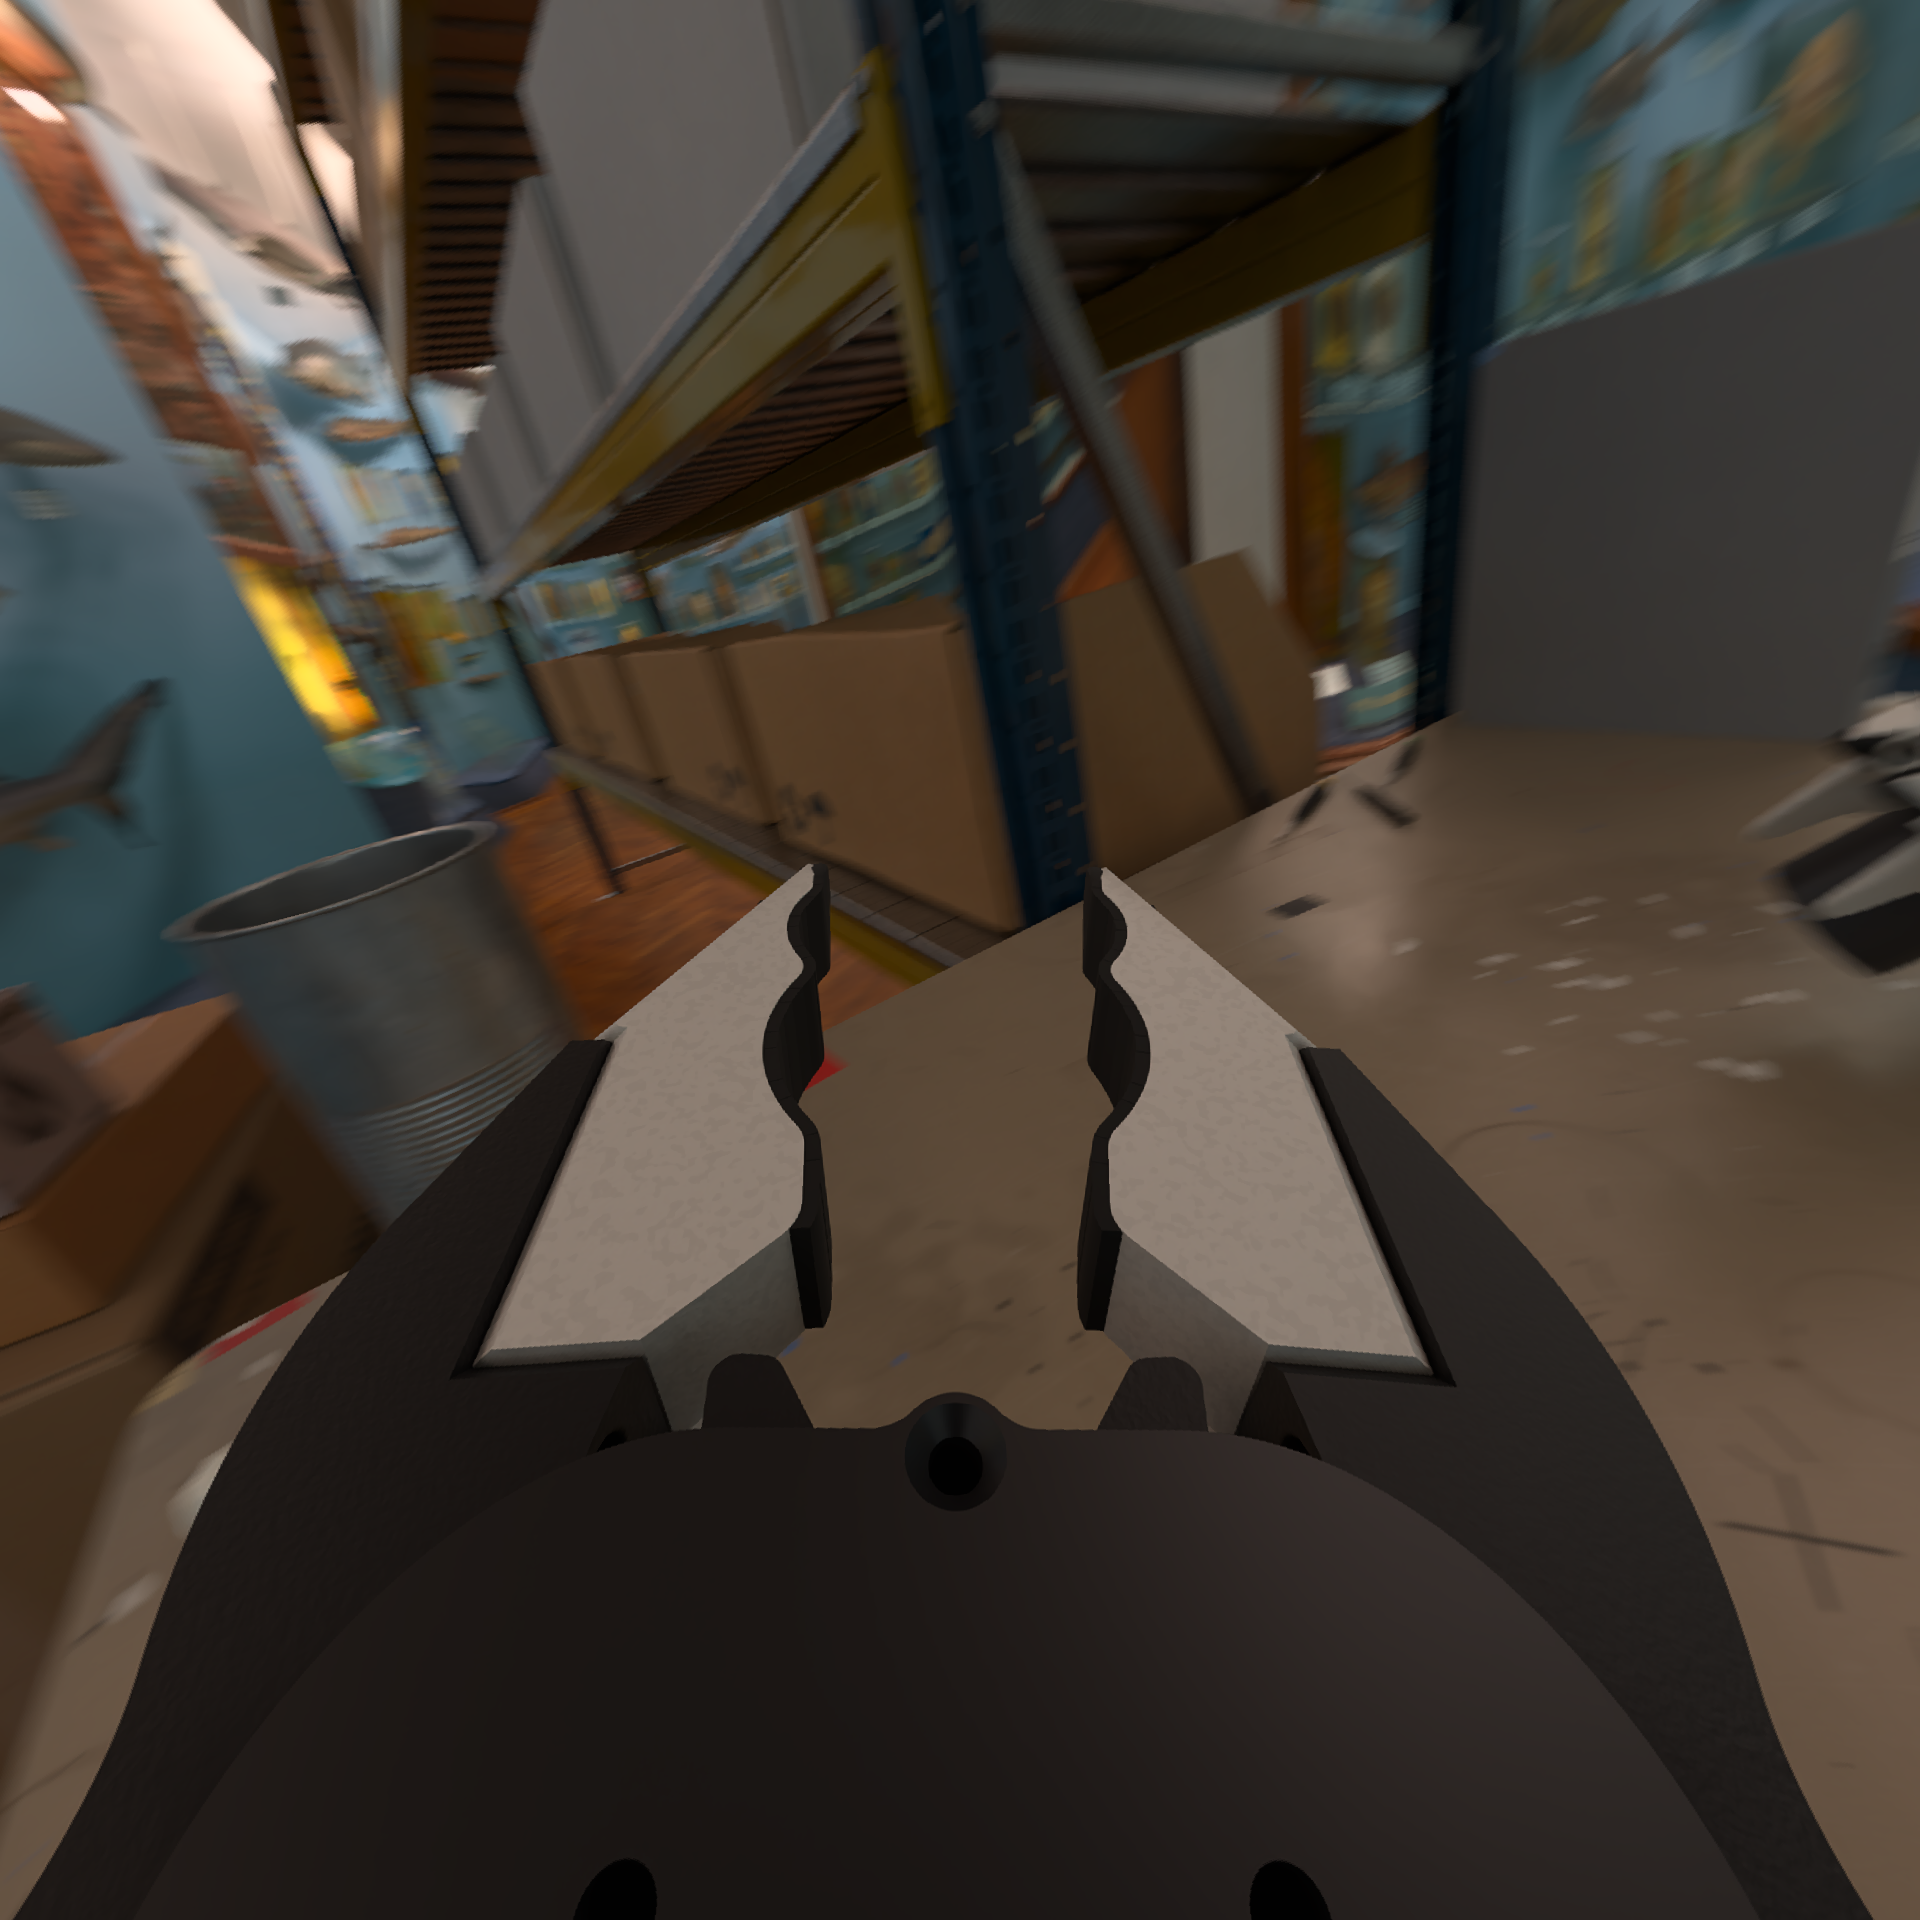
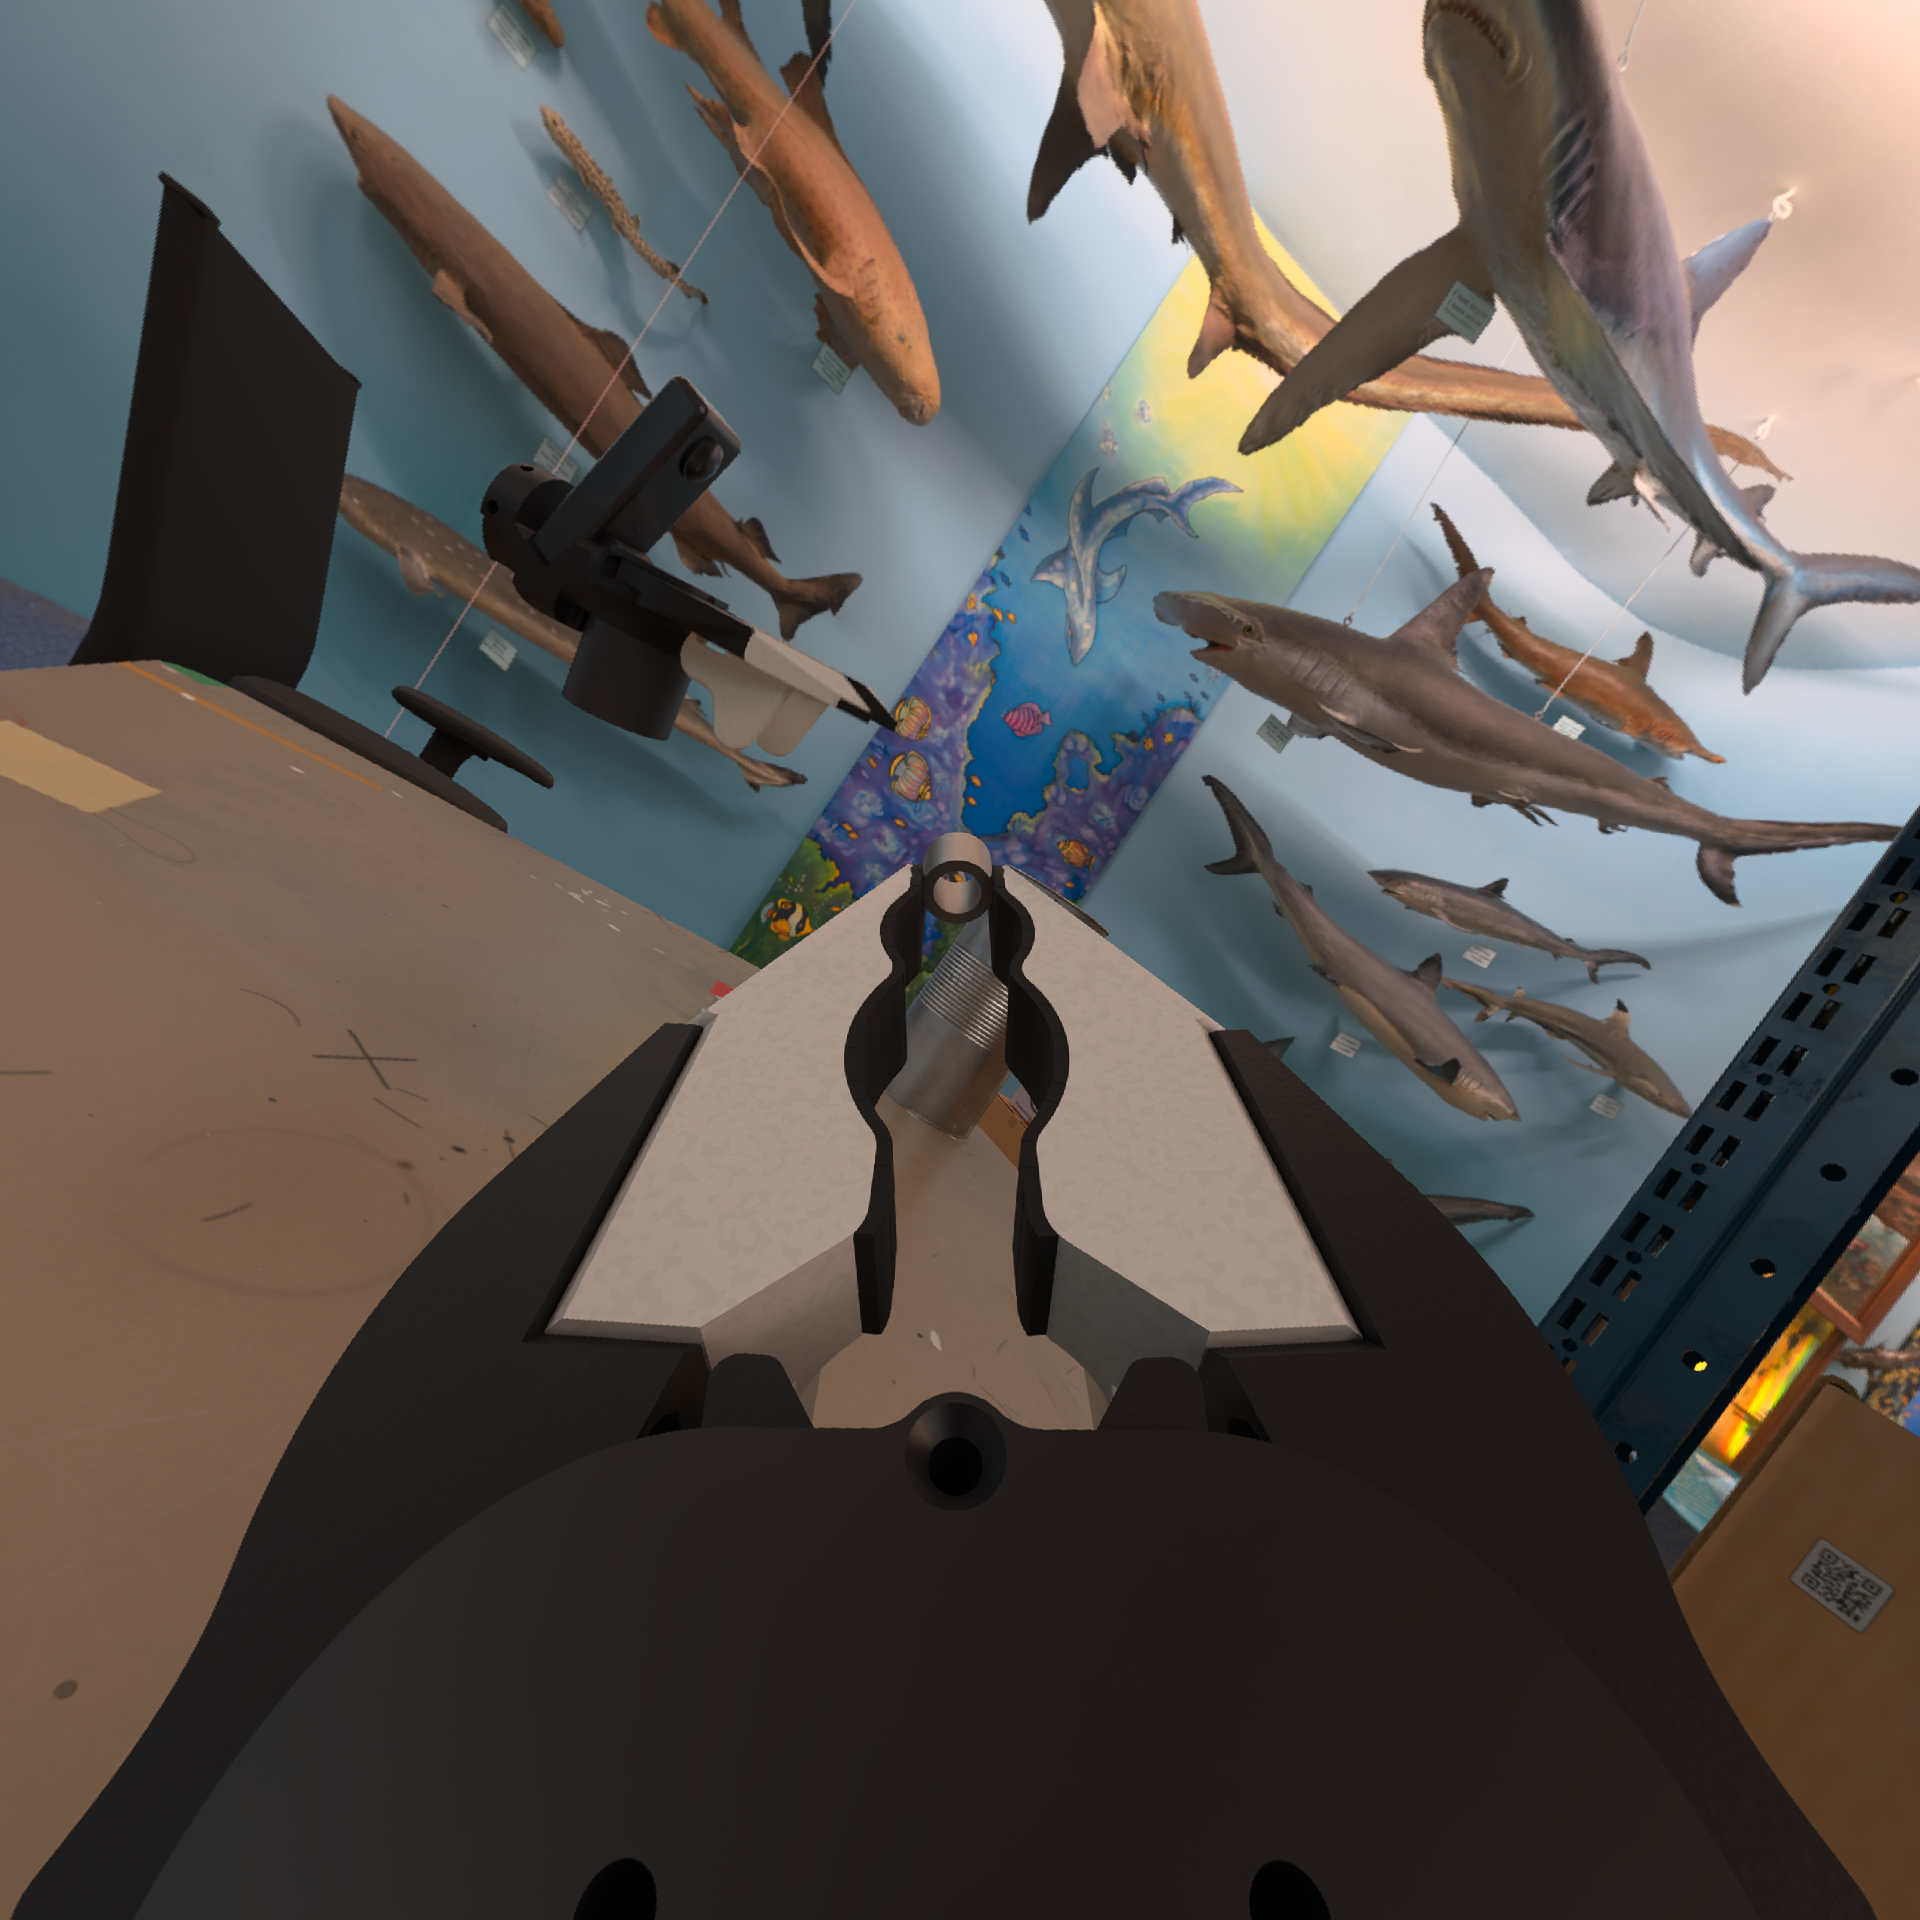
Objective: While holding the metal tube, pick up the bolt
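In the right wrist view my right gripper (image 2: 956, 904) is shut on a short metal tube (image 2: 957, 858), pinched end-on at the fingertips. Below it, seen through the gap between the fingers, a silver threaded bolt (image 2: 951, 1044) lies on the tan table (image 2: 260, 1039) near its far edge. My left gripper (image 1: 951, 894) is open and empty, raised over the table's edge (image 1: 1351, 1195). It also shows in the right wrist view (image 2: 868, 712), up and to the left of the bolt, well clear of it. The right gripper appears blurred at the right edge of the left wrist view (image 1: 1849, 862).
A metal bin (image 1: 384, 966) stands on the floor left of the table. Blue and yellow shelving (image 1: 987, 520) with cardboard boxes (image 1: 873, 769) lies beyond. A black chair back (image 2: 218, 436) and a black disc on a stem (image 2: 468, 743) stand at the table's far left.
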You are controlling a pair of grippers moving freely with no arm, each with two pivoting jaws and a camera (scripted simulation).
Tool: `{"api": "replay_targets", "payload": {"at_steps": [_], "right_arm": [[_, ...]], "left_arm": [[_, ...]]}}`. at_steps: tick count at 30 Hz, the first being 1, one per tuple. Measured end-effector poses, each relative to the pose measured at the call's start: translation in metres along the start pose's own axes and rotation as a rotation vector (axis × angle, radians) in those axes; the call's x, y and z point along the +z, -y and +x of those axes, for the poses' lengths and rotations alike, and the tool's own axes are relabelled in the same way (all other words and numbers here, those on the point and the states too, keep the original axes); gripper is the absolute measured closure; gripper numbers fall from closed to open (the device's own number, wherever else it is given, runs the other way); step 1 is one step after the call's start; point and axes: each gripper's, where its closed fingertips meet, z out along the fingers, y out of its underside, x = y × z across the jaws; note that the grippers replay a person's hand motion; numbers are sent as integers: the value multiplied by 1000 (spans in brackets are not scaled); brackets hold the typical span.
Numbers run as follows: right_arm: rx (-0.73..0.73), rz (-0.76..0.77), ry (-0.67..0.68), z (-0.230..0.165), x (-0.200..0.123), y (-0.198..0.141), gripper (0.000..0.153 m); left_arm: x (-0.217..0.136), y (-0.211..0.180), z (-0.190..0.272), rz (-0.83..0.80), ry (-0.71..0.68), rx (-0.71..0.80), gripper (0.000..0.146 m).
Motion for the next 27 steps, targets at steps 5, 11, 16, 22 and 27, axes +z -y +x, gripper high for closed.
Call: {"api": "replay_targets", "payload": {"at_steps": [5,11,16,22,27], "right_arm": [[3,-9,6,-1,1,-2,141],[4,-19,3,-1,1,-4,141],[2,-32,7,-2,2,-6,141],[7,-38,8,-2,2,-8,141],[11,-42,4,-2,3,-8,141]], "left_arm": [[-19,-42,-44,-250,182,115,95],[-61,-114,-84,-788,331,251,98],[-87,-136,-92,-961,336,209,113],[-80,-139,-79,-887,228,133,114],[-62,-153,-52,-876,40,120,114]]}}
